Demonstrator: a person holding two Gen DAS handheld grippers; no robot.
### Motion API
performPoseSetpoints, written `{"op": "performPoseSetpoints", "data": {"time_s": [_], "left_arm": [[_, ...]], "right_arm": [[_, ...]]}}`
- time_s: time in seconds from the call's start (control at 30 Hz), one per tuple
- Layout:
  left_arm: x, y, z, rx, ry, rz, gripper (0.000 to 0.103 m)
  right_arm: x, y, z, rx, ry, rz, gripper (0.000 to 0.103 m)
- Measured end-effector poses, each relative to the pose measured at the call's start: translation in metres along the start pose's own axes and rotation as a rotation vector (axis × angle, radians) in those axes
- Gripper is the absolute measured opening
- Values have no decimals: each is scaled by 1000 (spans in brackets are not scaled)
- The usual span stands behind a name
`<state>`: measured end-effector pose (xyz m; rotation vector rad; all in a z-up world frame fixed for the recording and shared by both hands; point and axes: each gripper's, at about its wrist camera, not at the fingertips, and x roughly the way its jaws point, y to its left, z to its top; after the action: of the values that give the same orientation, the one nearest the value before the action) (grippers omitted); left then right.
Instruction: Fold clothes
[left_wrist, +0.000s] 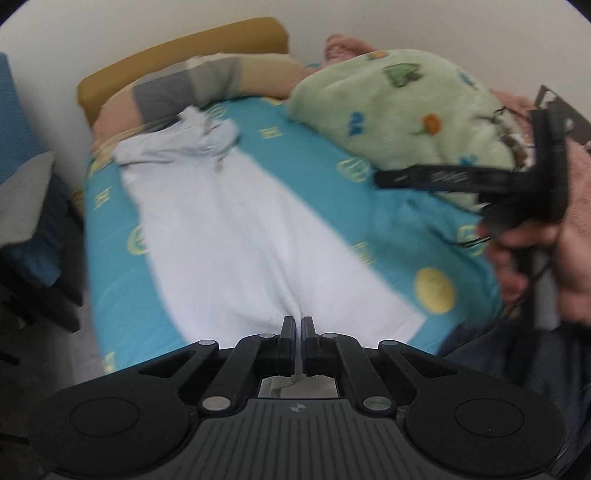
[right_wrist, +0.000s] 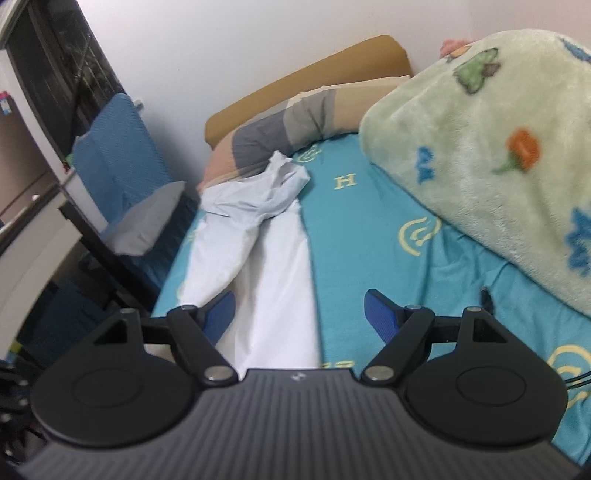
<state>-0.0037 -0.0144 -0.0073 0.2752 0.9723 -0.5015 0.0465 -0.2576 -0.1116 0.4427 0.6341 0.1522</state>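
White garment (left_wrist: 236, 236) lay lengthwise on the turquoise bedsheet (left_wrist: 314, 147), its long axis running away from both grippers. Left gripper (left_wrist: 298, 326) was clamped on its near hem; right gripper (right_wrist: 300, 314) hung wide apart above the right edge, holding nothing.

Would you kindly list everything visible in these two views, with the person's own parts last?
White cloth garment: one, spread lengthwise on the bed, far end bunched, near edge pinched.
Turquoise bedsheet with yellow motifs: one, covering the bed.
Pale green fleece blanket with coloured prints: one, heaped on the bed's right side.
Beige and grey striped pillow: one, at the bed's head.
Mustard headboard: one, against the wall.
Blue chair with grey cushion: one, left of the bed.
Left gripper: black, jaws shut on the garment's edge.
Right gripper: black, blue pads, jaws open over the bed.
Right hand: holding the right gripper.
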Motion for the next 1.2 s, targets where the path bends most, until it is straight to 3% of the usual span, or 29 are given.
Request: {"op": "performPoseSetpoints", "data": {"time_s": [0.13,0.37,0.47,0.53,0.73,0.93,1.2], "left_arm": [[35,-18,4,-74,34,-57,3],[98,-12,-20,-241,168,-119,5],[108,0,-30,-310,211,-129,25],[107,9,-29,-324,192,-100,48],[106,43,13,-349,96,24,69],[105,77,54,-372,0,147,73],[183,121,162,-238,-147,376,72]], "right_arm": [[4,-13,1,59,18,4,78],[12,-36,3,162,50,12,78],[14,-43,2,195,66,18,78],[14,-43,0,203,74,20,78],[9,-35,-2,184,68,7,78],[6,-24,0,122,34,-10,79],[27,-25,2,171,53,-11,79]]}}
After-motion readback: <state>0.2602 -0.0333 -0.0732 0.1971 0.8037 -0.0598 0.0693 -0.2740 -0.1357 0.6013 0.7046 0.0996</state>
